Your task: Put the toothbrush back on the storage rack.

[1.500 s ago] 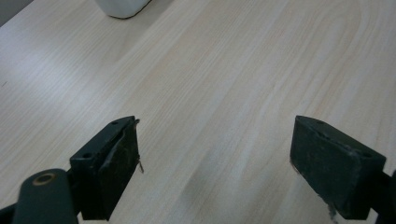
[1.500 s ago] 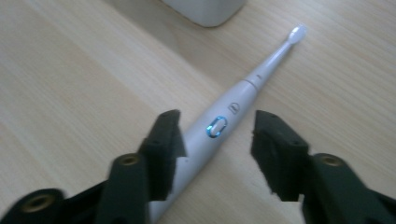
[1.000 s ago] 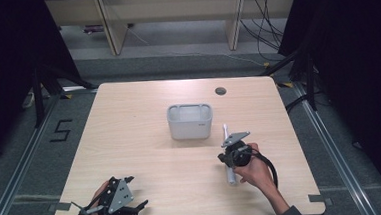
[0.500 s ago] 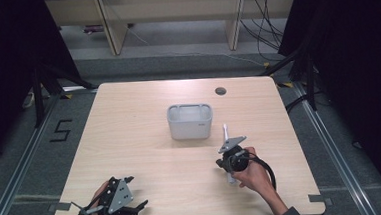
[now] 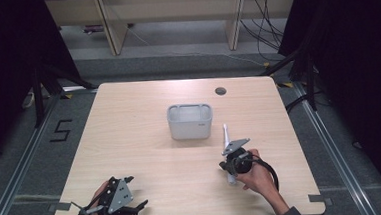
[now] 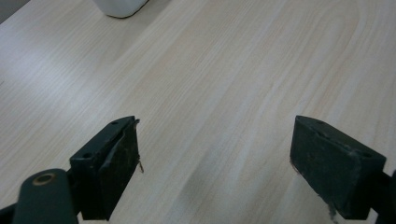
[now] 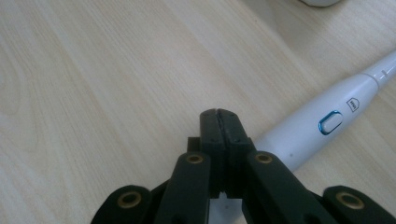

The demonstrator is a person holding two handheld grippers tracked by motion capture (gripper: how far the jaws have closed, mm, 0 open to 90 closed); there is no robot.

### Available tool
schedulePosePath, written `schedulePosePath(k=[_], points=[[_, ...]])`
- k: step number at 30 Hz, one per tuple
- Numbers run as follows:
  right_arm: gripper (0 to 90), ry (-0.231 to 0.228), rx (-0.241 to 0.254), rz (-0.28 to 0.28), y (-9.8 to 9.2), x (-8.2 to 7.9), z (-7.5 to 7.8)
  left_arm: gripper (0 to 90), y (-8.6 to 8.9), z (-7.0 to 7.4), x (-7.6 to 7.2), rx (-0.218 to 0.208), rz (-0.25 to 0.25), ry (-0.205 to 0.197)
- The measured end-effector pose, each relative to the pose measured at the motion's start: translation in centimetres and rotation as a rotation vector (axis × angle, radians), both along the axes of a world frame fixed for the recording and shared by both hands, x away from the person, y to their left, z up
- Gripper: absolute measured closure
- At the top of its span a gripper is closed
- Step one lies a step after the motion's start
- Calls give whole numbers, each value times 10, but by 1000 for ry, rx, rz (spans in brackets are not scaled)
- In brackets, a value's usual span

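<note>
The white electric toothbrush (image 7: 327, 128) lies flat on the counter (image 5: 130, 136), just in front of the grey bin (image 5: 190, 121) and a little to its right, its thin neck pointing back toward the bin. The right tool (image 7: 218, 122) sits low beside the handle's thick end with its jaws pressed together on nothing — in the right gripper view the handle runs off to the right of the tips, beside them and not between them. In the high view the right tool (image 5: 233, 161) covers the middle of the toothbrush (image 5: 225, 133). The left tool (image 6: 212, 168) rests well to the left of the bin, near the counter's front edge, jaws spread wide over bare wood.

The step in hand looks like the approach to a pick, with the bin as the likely goal. The next move calls for the right jaws to part, shift sideways over the handle and straddle it — near the blue-ringed button — before closing.
</note>
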State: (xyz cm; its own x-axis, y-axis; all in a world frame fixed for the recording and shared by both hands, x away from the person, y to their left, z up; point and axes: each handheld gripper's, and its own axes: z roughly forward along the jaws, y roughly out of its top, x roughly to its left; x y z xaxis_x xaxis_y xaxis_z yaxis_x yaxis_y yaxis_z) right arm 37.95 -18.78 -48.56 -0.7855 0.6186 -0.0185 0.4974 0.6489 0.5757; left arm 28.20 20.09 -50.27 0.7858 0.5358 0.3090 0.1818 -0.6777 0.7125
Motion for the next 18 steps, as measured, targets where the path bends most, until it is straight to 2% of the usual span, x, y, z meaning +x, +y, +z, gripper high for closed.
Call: schedulePosePath(k=[2, 3, 4, 6, 7, 8, 10, 14, 15, 18], points=[[899, 20, 1, 10, -2, -1, 1, 151, 0, 0, 0, -1, 1, 0], [899, 30, -10, -2, -3, -2, 1, 151, 1, 1, 0, -5, -9, 17], [899, 30, -10, -2, -3, -2, 1, 151, 1, 1, 0, -5, -9, 17], [898, -1, -9, -9, -3, -1, -2, 151, 1, 1, 0, -8, -7, 16], [898, 16, -17, -6, -4, -1, -1, 151, 1, 1, 0, -3, -8, 14], [897, 3, -5, -12, -5, -1, -2, 151, 1, 1, 0, 1, -7, 16], [897, 6, -11, -22, -7, -2, -2, 151, 1, 1, 0, 0, -10, 13], [897, 36, -16, -39, -12, -3, -1, 151, 1, 1, 0, -10, -6, 16], [897, 28, -18, -24, -13, -2, -2, 151, 1, 1, 0, -15, -6, 15], [897, 27, -22, -50, -15, -3, -3, 151, 1, 1, 0, -4, -7, 17]])
